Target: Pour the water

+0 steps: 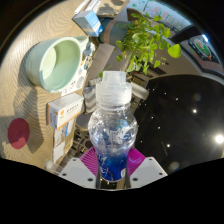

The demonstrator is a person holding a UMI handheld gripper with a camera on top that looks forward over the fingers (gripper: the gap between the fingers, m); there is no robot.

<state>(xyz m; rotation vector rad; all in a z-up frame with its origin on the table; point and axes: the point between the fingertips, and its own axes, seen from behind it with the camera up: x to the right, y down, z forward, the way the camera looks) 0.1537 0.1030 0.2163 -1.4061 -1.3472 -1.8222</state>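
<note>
Clear plastic water bottle with white cap and blue label (112,128) sits upright between my fingers (112,166), low end of the bottle at the magenta pads (90,160). Both pads press on its sides, so I have it clamped; fingers closed about to bottle width. Water fills most of it, cap on.

Just left of the bottle: a small white carton box with orange print (64,110), standing on the light wooden bench (20,100). Further left on the bench, a flat round magenta disc (18,132).

Right of the bottle and behind it: a dark glossy surface (185,110) with bright light spots reflected in it.

Beyond the box: a pale green round plastic basin (55,62), open side up; can't tell what's inside.

Beyond the bottle cap: a green leafy potted plant (145,42).

Farthest back, a white-and-blue box (88,20) near the basin's far side; details too small to read.
</note>
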